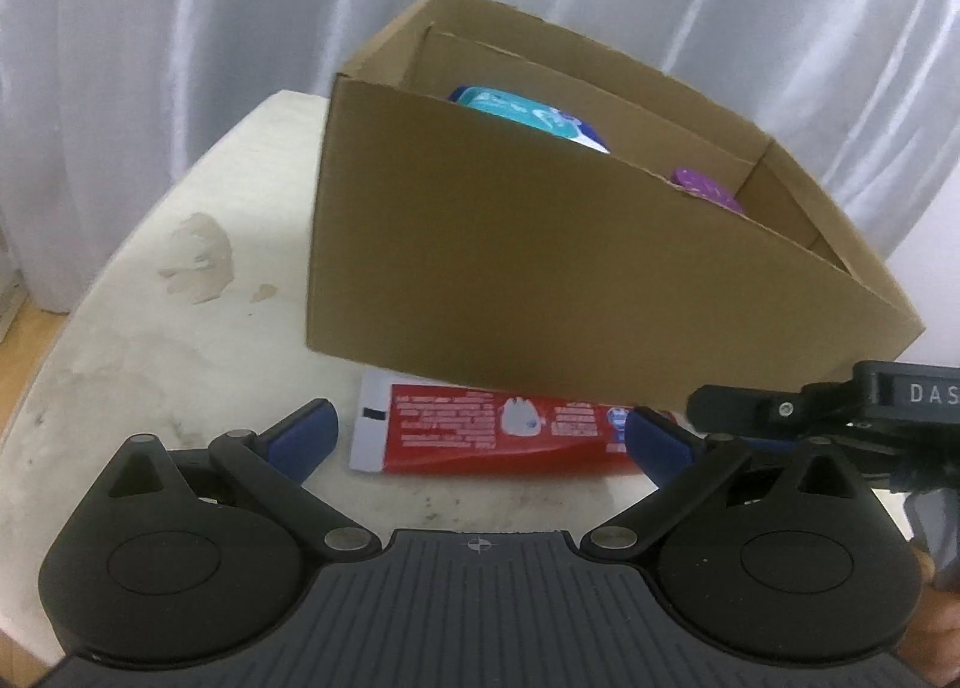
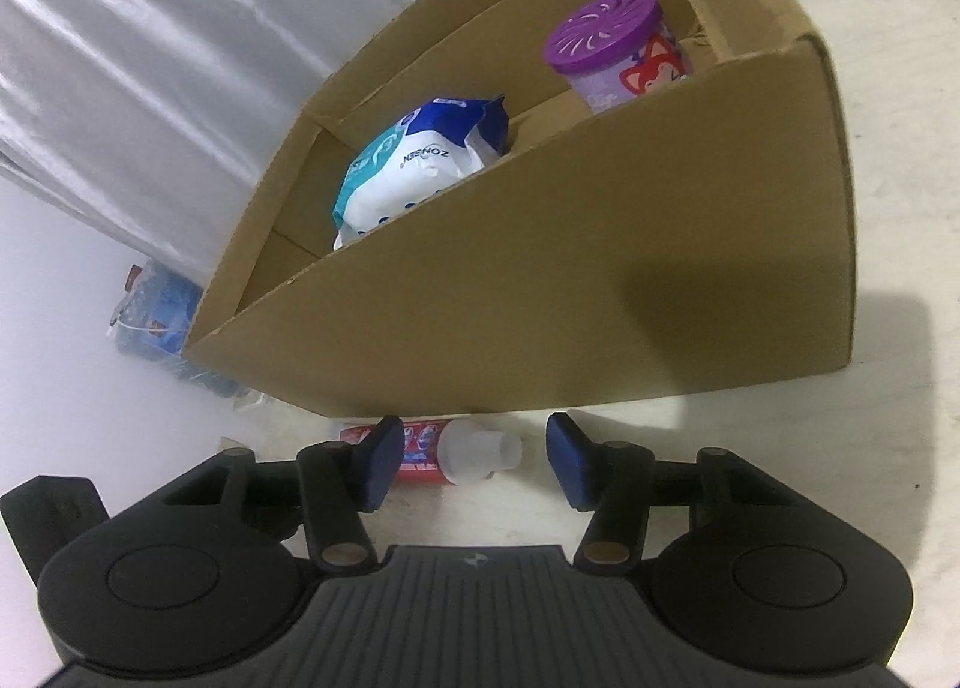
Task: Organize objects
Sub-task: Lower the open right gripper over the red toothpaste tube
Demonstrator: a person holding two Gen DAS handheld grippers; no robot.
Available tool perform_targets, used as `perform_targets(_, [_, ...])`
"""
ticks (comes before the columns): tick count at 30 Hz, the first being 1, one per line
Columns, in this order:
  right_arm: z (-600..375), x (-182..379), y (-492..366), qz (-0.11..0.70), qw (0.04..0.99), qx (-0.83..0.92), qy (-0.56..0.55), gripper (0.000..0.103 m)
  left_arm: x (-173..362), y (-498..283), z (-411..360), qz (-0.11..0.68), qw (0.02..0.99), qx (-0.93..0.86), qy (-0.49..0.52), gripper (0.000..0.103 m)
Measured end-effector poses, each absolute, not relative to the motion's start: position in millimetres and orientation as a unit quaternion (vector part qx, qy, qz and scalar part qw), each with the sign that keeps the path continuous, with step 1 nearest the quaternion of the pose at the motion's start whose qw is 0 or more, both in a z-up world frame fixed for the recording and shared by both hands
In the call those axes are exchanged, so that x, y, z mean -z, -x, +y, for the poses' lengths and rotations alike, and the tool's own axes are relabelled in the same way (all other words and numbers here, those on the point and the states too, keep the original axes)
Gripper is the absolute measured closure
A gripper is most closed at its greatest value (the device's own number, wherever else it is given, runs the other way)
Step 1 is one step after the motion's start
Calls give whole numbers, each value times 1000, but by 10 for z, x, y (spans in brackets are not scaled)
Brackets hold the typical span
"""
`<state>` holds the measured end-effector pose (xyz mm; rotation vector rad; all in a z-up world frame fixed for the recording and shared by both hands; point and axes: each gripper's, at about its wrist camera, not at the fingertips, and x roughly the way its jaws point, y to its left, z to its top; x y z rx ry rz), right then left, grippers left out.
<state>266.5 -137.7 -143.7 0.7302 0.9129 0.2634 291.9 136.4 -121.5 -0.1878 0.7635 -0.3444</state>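
From the left wrist, the left gripper (image 1: pixel 480 436) stands with its jaws spread wide and nothing pressed between them. A red toothpaste tube (image 1: pixel 498 436) lies flat on the pale table (image 1: pixel 150 340), just beyond the pads and close against the near wall of the cardboard box (image 1: pixel 540 268). Its long axis runs left to right, across the line the jaws point along, with its flat crimped end to the left. The right gripper (image 1: pixel 750 406) reaches in from the right, at the tube's other end.

From the right wrist, the right gripper (image 2: pixel 474 454) also has its jaws apart, touching nothing that I can see. The tube's (image 2: pixel 432 454) white cap (image 2: pixel 480 448) sits between the blue pads, nearer the left one, and the red body runs off to the left behind that pad. Inside the box (image 2: pixel 600 280) a pack of wipes (image 2: pixel 414 160) lies to the left and a purple-lidded jar (image 2: pixel 612 46) stands far right.

The right hand looks better placed: the cap end is already within its jaws, so a grip there seems the likely next move.
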Motion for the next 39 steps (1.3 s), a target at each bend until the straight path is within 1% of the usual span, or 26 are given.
perform_targets(3, [-1369,1455,-2658,431,822,-131,-349,50,1213,-2902,1336,373,907,171,98,0])
perform_targets(12, [-1451,1470,-2583,428,819,-130,-359,50,1181,-2735,1247,388,902,160,105,0])
perform_targets(24, [-1541,1414,-2399,432,820,-126,-353,50,1189,-2372,980,402,898,157,83,0])
perform_targets(39, [-1626,1377,-2226,438,820,-117,-351,50,1178,-2261,888,420,889,162,82,0])
